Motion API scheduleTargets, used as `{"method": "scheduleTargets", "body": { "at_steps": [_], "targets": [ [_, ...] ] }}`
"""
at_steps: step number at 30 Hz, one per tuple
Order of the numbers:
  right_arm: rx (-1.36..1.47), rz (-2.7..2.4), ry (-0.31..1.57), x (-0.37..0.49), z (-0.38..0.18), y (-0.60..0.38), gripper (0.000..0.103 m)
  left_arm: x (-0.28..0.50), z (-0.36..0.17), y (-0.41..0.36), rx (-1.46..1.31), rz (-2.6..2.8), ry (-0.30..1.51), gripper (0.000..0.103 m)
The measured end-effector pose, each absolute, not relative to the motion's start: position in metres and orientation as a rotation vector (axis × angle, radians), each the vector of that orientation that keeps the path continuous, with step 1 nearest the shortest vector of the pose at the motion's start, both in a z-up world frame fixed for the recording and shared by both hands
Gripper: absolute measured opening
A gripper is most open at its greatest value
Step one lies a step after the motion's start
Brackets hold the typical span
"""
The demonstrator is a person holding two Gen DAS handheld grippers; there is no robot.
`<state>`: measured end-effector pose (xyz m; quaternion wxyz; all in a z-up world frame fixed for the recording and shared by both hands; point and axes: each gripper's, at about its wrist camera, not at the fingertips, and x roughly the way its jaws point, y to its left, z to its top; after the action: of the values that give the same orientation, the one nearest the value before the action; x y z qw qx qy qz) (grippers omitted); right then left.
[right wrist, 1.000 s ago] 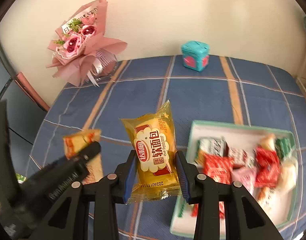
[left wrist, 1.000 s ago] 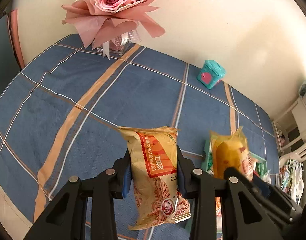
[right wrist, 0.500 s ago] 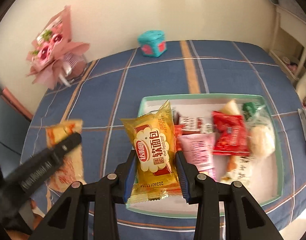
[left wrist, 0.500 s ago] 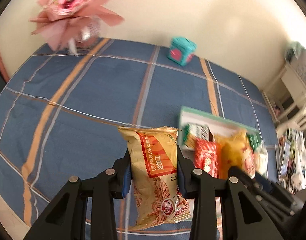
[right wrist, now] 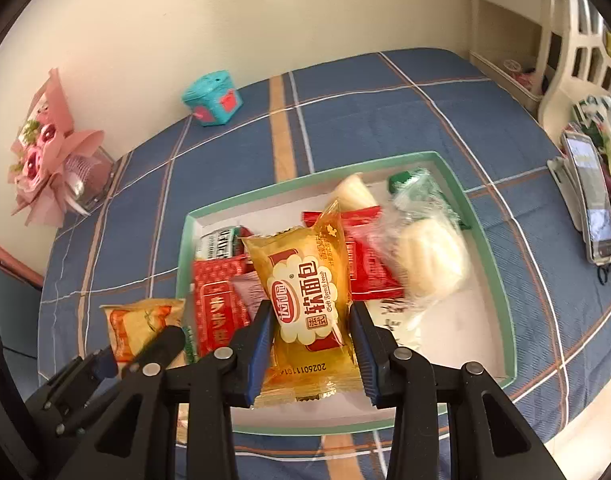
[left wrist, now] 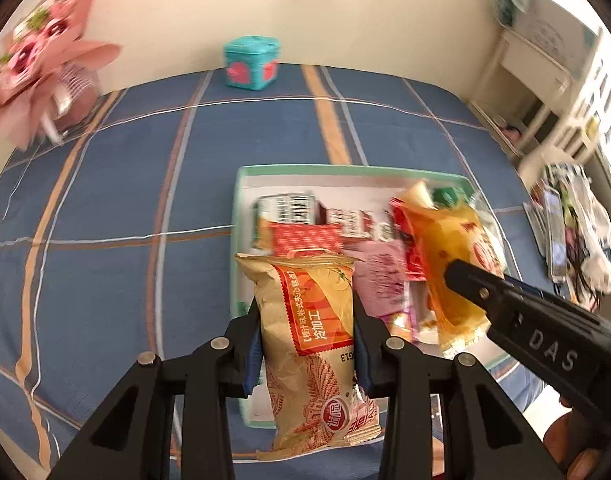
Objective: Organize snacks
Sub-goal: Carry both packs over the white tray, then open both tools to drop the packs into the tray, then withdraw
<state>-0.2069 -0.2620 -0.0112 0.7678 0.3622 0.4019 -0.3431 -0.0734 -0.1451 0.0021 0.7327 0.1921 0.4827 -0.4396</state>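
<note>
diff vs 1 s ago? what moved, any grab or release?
Both grippers swung from over bare tablecloth to over the green-rimmed tray. No grab or release: left gripper stays shut on the tan-and-orange snack packet, right gripper on the yellow soft-bread packet. Tray snacks, teal box and bouquet unmoved.

Cream wall (left wrist: 345, 12) — pale shelving (right wrist: 577, 40), perhaps a bookcase — right.

On the yellow packet (right wrist: 305, 300), centre of the right wrist view, you read "Soft French bread" and the date code "20260111" (partly creased). The black gripper arm (left wrist: 545, 344), lower right of the left wrist view, reads "DAS".
</note>
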Motion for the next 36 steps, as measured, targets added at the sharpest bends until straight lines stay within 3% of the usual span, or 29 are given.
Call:
{"method": "scheduleTargets", "body": {
  "at_steps": [22, 26, 36],
  "targets": [
    [0.815, -0.761, 0.918, -0.211, -0.026, -0.266, 0.042, -0.081, -0.015, -0.16, 0.404, -1.043, 1.094, 0.039],
    [0.812, -0.76, 0.921, -0.21, -0.026, -0.266, 0.042, -0.08, -0.011, -0.158, 0.399, -1.037, 1.082, 0.047],
    [0.81, -0.752, 0.909, -0.209, -0.023, -0.265, 0.043, -0.073, -0.006, -0.15, 0.377, -1.02, 1.081, 0.049]
  ]
}}
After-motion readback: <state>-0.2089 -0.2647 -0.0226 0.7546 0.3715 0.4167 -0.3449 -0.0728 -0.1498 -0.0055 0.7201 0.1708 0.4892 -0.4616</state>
